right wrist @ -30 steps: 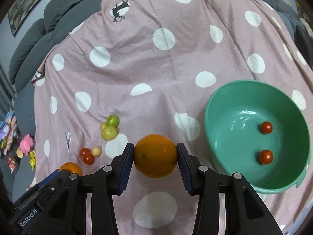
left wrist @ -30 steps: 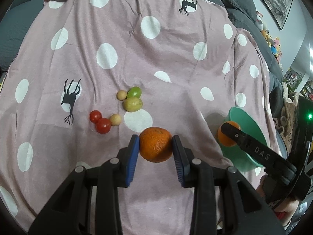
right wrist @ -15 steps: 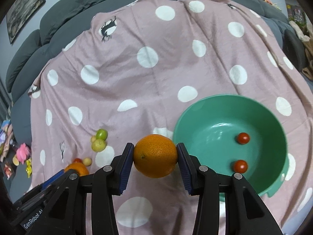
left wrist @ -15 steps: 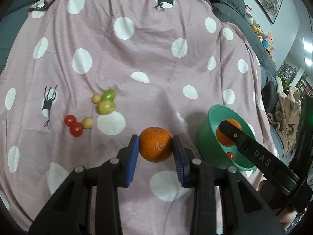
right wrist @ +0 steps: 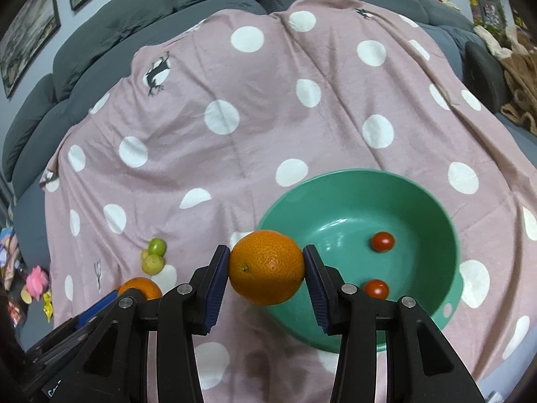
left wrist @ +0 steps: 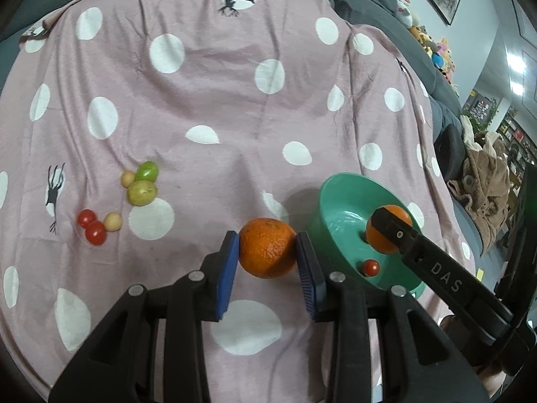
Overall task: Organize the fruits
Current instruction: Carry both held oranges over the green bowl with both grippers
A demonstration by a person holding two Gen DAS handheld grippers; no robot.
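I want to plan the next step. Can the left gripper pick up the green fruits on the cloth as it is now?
Probably not yet. The left gripper is shut on an orange, so it has no room for the green fruits. Nothing lies across the way to them.

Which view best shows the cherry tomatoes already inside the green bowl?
The right wrist view: it looks down into the green bowl, showing both cherry tomatoes unobstructed. The left wrist view sees the bowl side-on, with only one tomato visible beside the right gripper holding its orange.
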